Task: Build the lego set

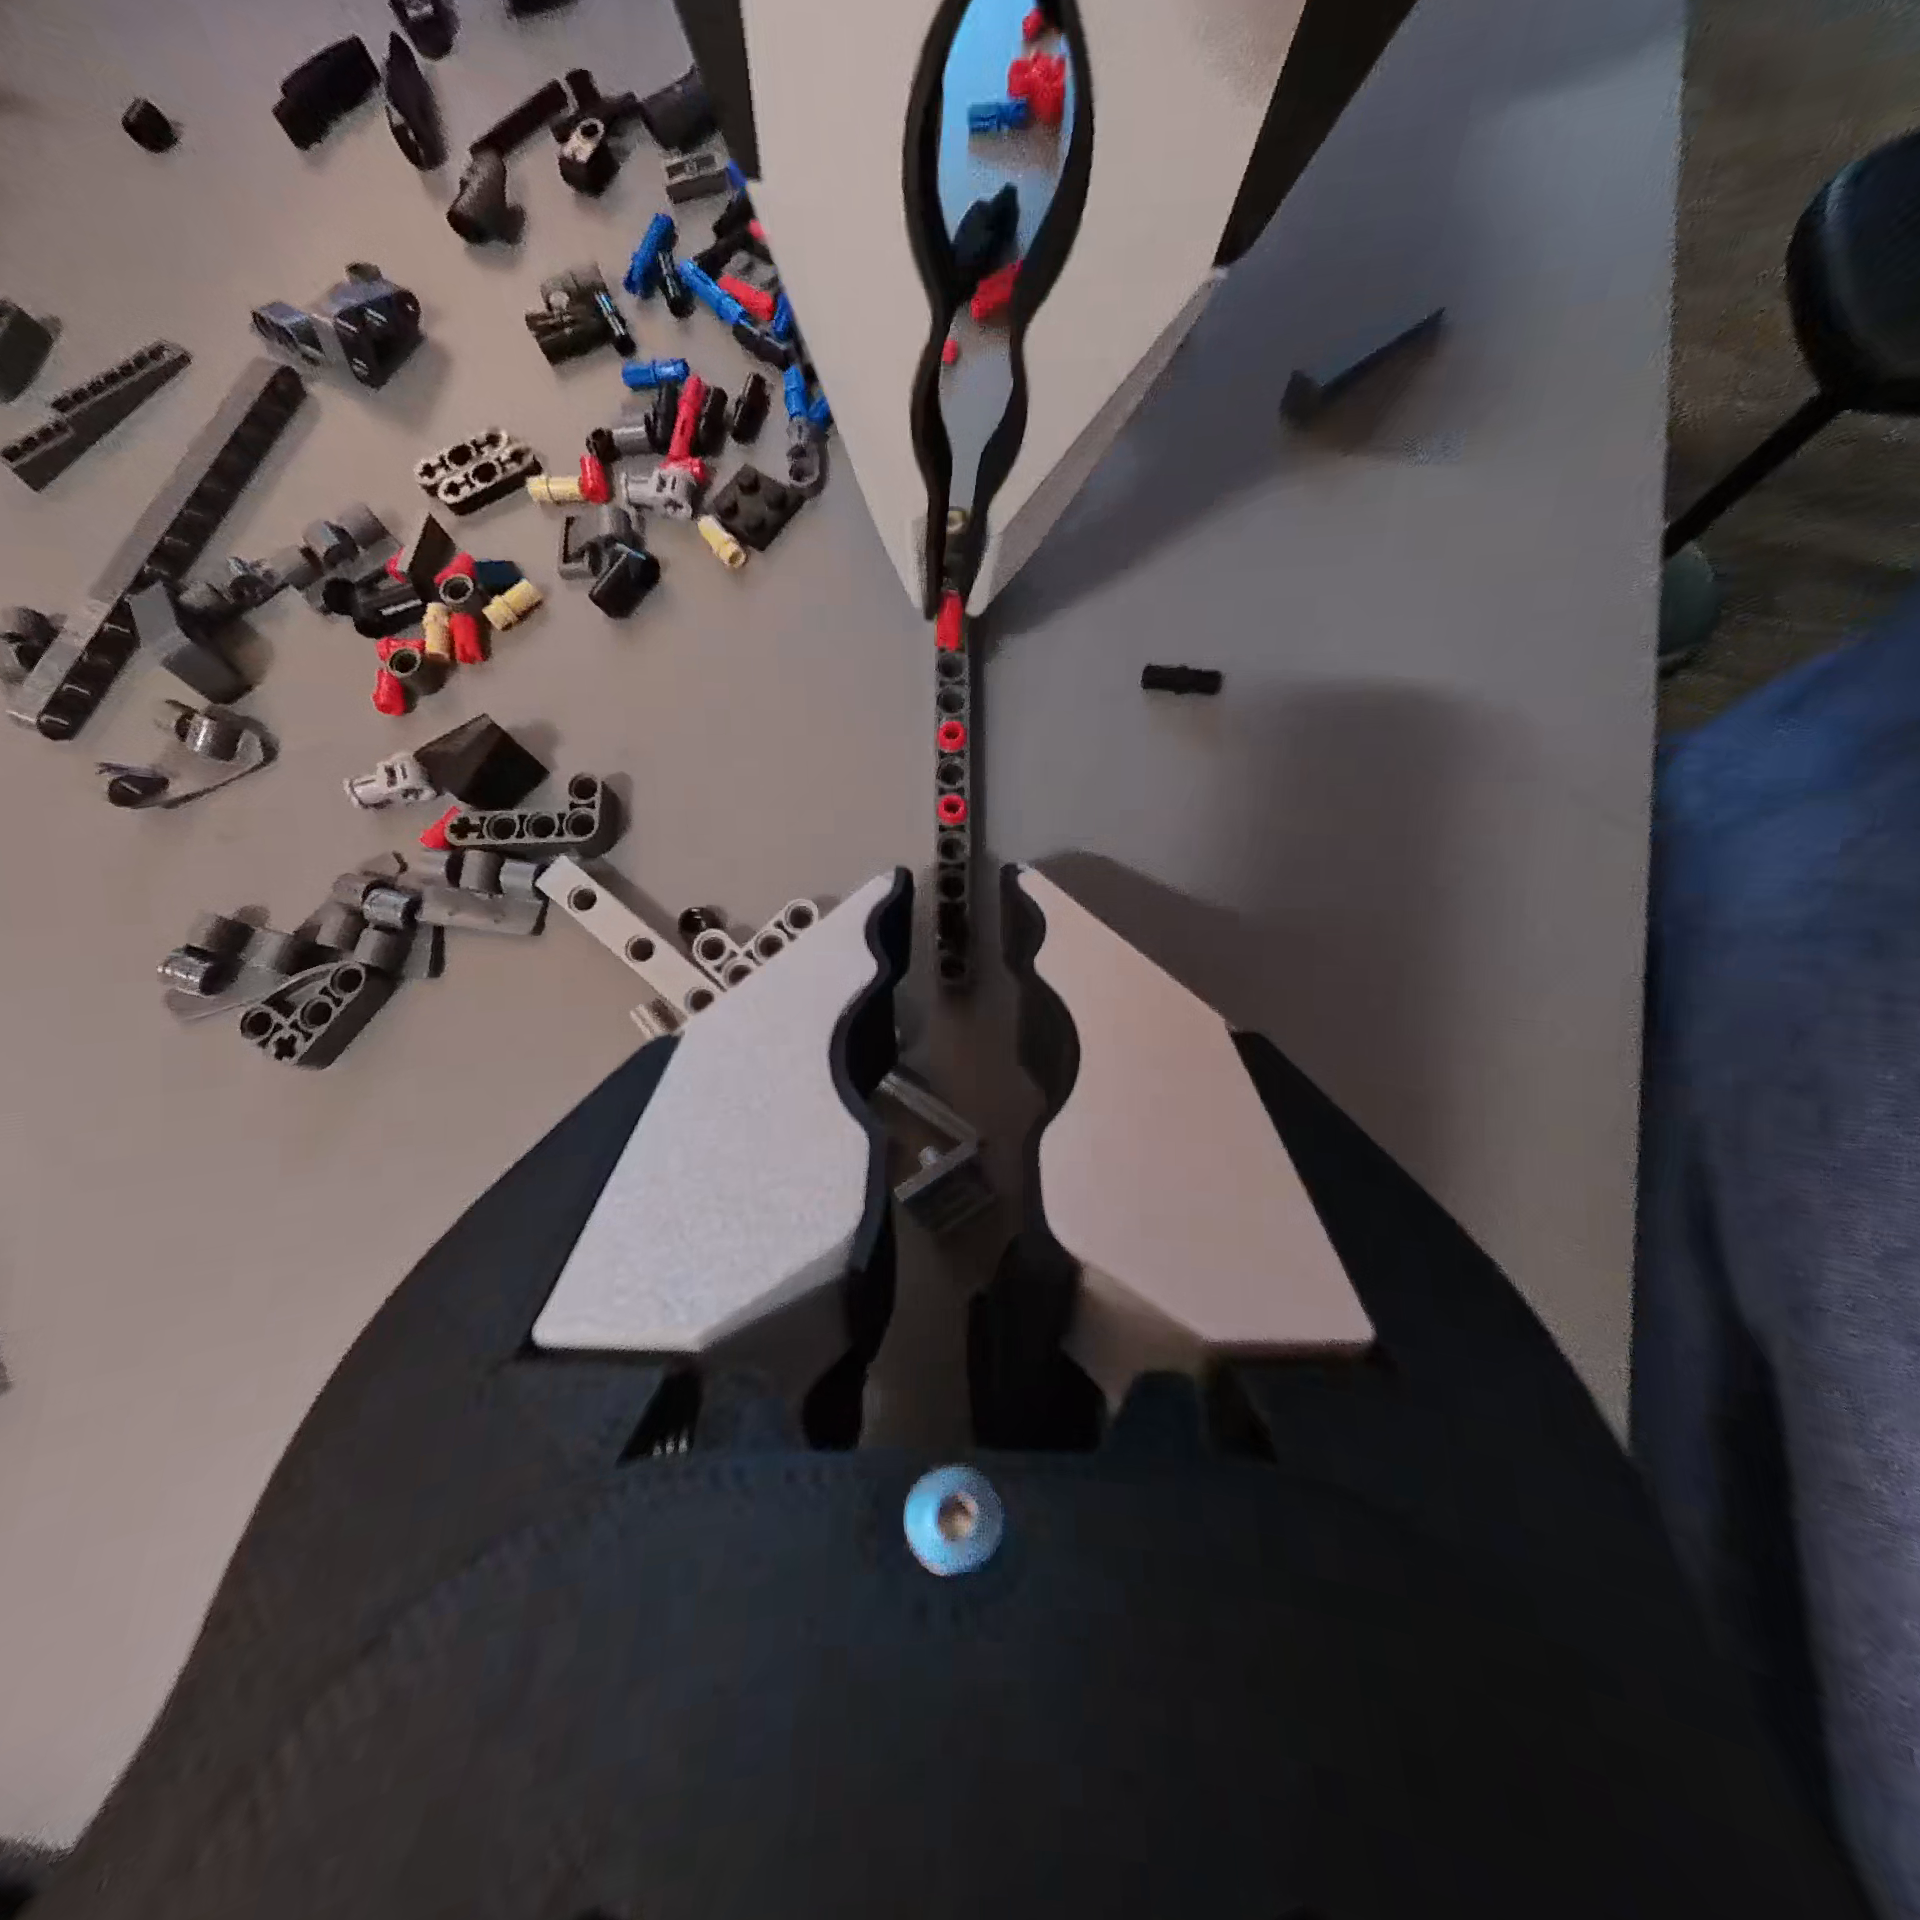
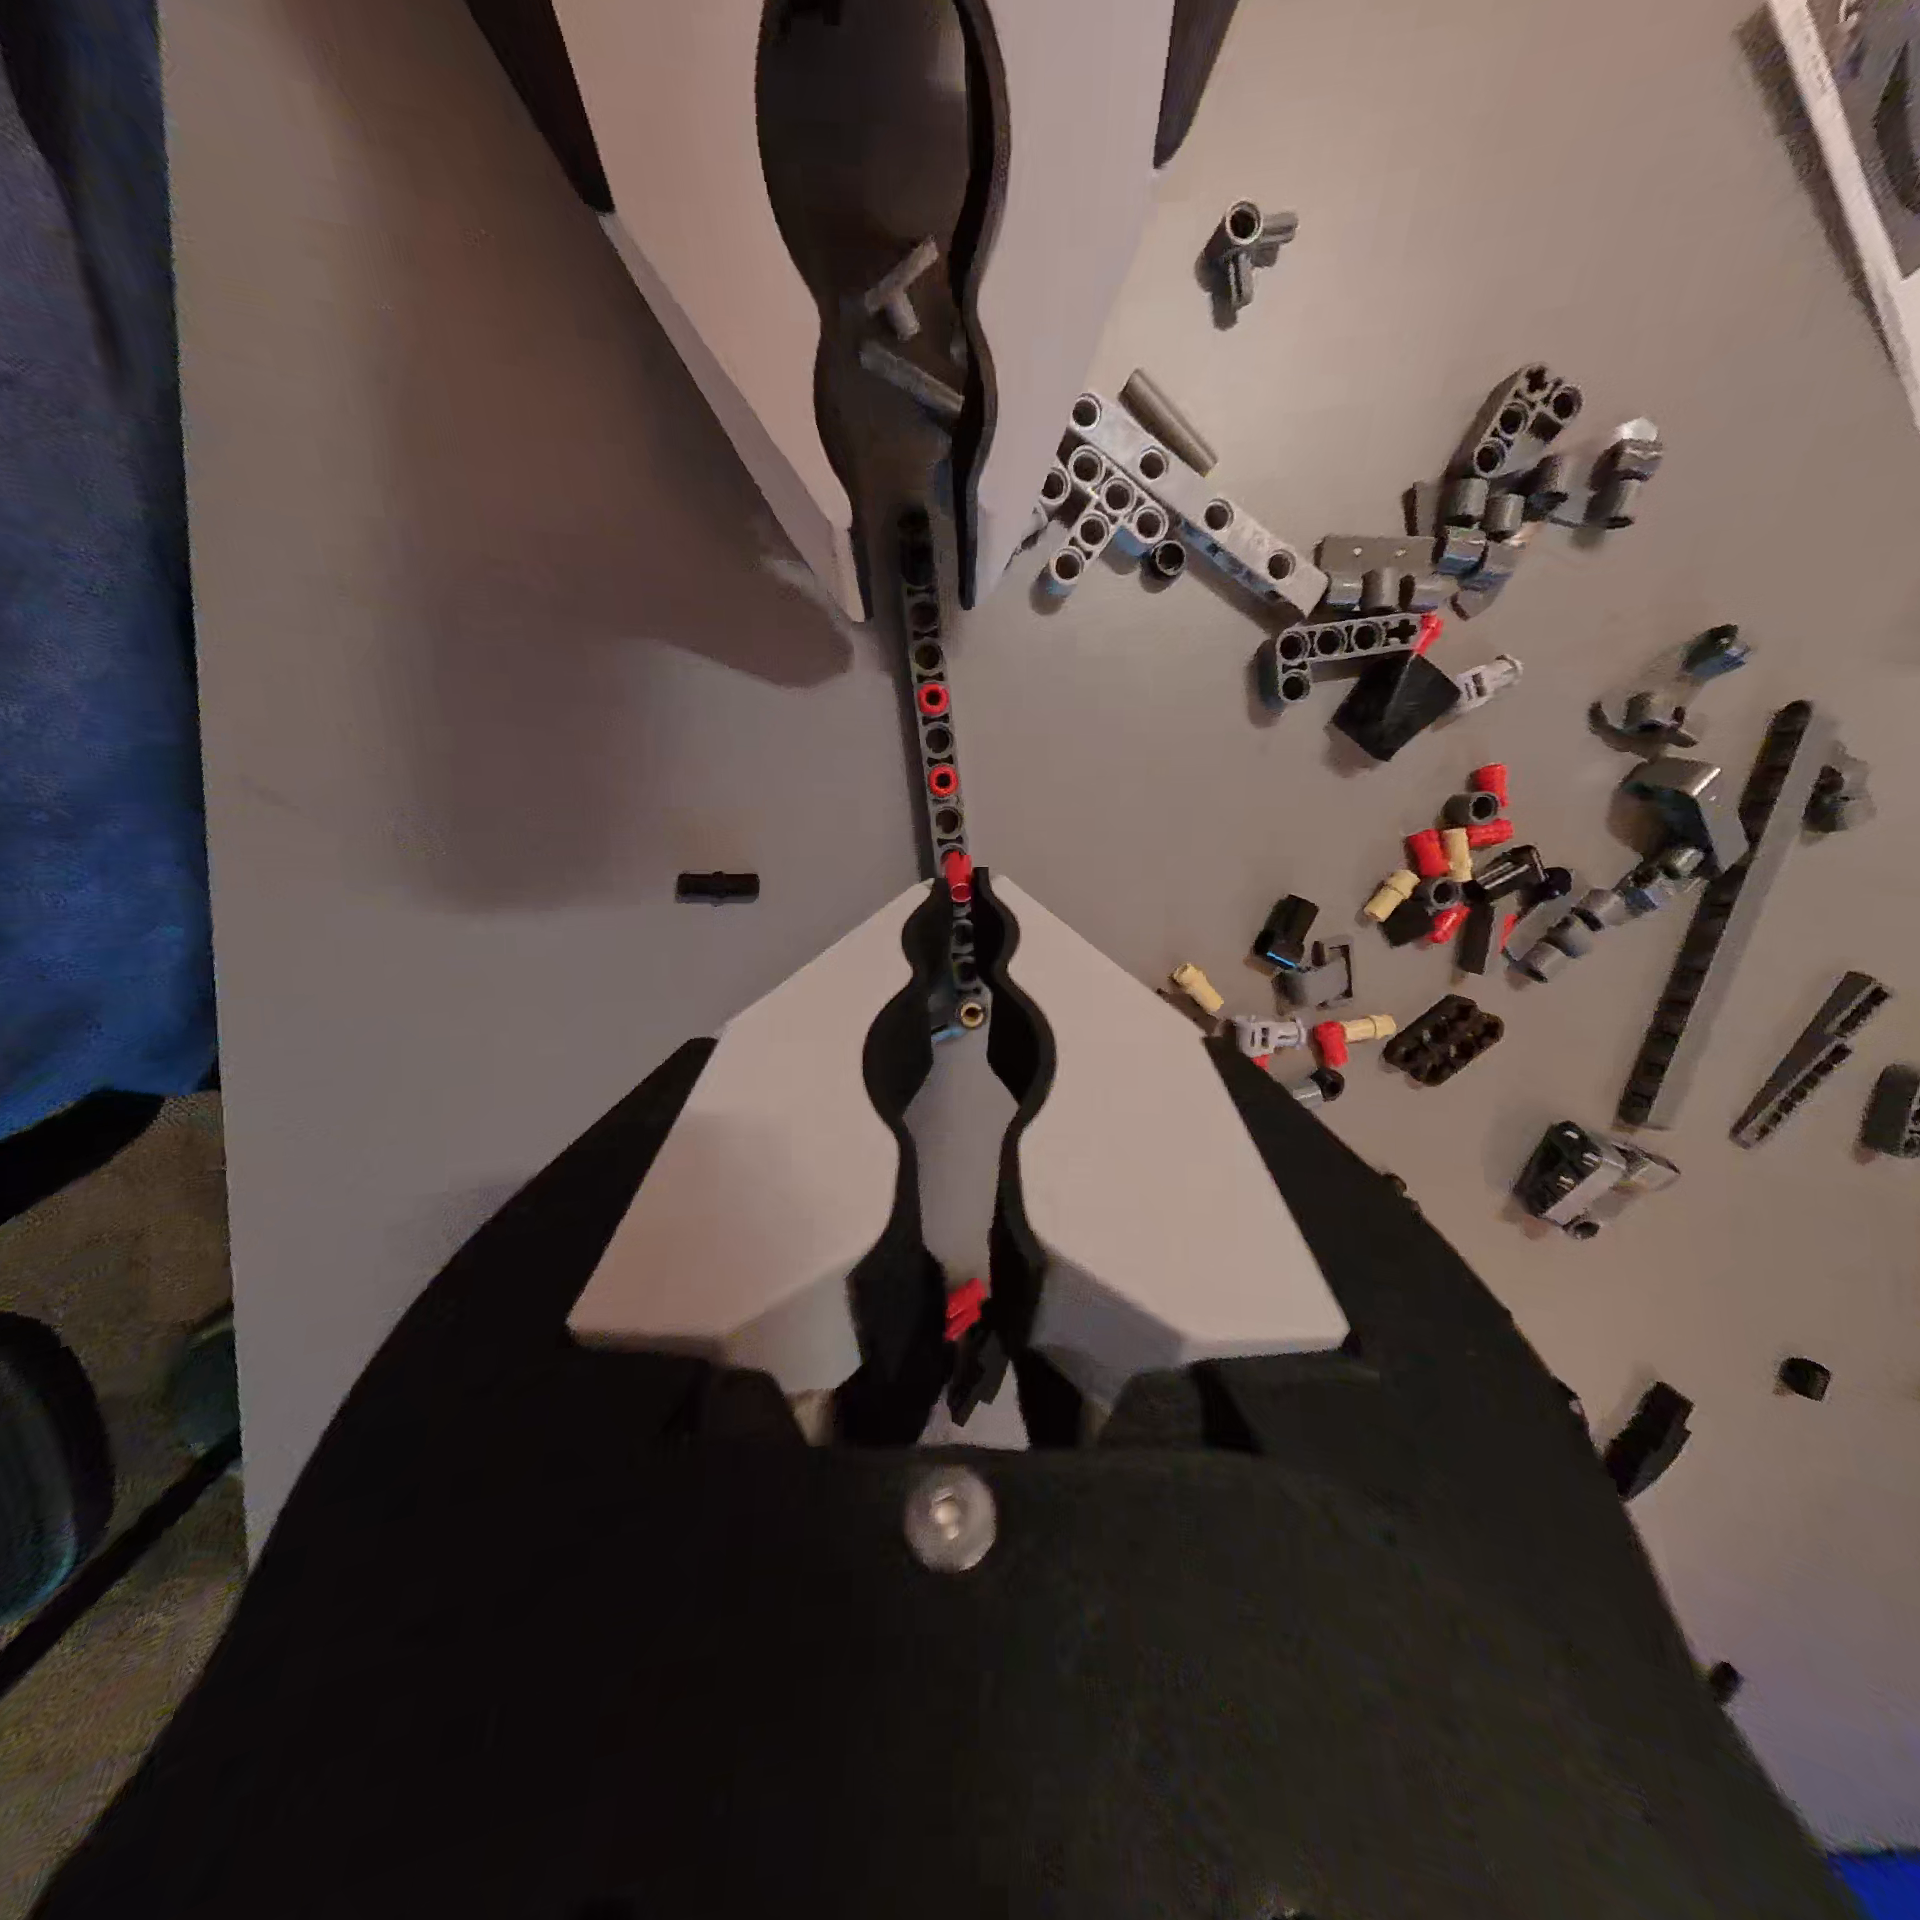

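A long black holed beam with two red pins in its holes hangs between my two grippers, which face each other. My right gripper is shut on one end of the beam, beside a third red pin. It shows at the top of the left wrist view. My left gripper stands slightly open with the beam's other end between its fingers, a small gap on each side. It shows at the top of the right wrist view.
Loose black, grey, red, blue and tan parts are spread over the grey table, also in the right wrist view. A black pin lies alone near the table edge. A small grey piece lies under my left fingers. A booklet lies at the corner. About 5 cm separates my left fingertips from my right.
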`<state>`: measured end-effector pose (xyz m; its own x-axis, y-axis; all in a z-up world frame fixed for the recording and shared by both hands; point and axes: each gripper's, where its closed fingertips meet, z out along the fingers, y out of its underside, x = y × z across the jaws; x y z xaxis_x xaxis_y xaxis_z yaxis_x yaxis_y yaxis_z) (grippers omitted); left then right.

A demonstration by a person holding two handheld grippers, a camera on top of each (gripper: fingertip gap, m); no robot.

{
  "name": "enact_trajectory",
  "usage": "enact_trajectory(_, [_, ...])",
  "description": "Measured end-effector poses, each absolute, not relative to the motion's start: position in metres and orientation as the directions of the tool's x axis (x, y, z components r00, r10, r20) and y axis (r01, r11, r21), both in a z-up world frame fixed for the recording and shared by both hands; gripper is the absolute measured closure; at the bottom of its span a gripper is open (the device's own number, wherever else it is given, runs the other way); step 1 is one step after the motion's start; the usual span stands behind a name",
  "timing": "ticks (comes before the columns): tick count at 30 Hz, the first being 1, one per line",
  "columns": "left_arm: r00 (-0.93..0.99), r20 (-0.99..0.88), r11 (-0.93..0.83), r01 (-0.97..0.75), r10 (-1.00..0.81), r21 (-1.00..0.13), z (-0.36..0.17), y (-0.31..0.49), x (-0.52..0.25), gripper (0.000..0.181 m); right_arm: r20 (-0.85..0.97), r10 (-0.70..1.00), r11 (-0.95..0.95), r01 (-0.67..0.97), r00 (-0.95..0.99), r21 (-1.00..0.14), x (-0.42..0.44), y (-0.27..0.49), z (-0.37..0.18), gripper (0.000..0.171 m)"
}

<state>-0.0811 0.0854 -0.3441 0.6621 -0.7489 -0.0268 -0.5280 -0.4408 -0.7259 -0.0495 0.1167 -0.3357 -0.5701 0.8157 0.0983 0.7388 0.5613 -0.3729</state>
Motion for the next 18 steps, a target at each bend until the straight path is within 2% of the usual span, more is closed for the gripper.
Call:
enact_trajectory(1, [0.665,-0.040,-0.436,-0.534,-0.746,-0.725,-0.3454,0.0868,-0.0820,0.168,0.100,0.811,0.570,0.742,-0.576,-0.352,-0.0487,0.1173,-0.3378,0.170])
enact_trajectory(9, [0.662,-0.066,-0.432,-0.559,-0.747,-0.708,-0.3535,0.0883,-0.0813,0.176,0.106,0.785,0.615,0.746,-0.611,-0.254,-0.0473,0.1180,-0.3424,0.170])
enact_trajectory(18, [0.662,-0.070,-0.429,-0.559,-0.746,-0.709,-0.3533,0.0891,-0.0814,0.176,0.102,0.784,0.618,0.754,-0.612,-0.225,-0.0443,0.1245,-0.3408,0.170])
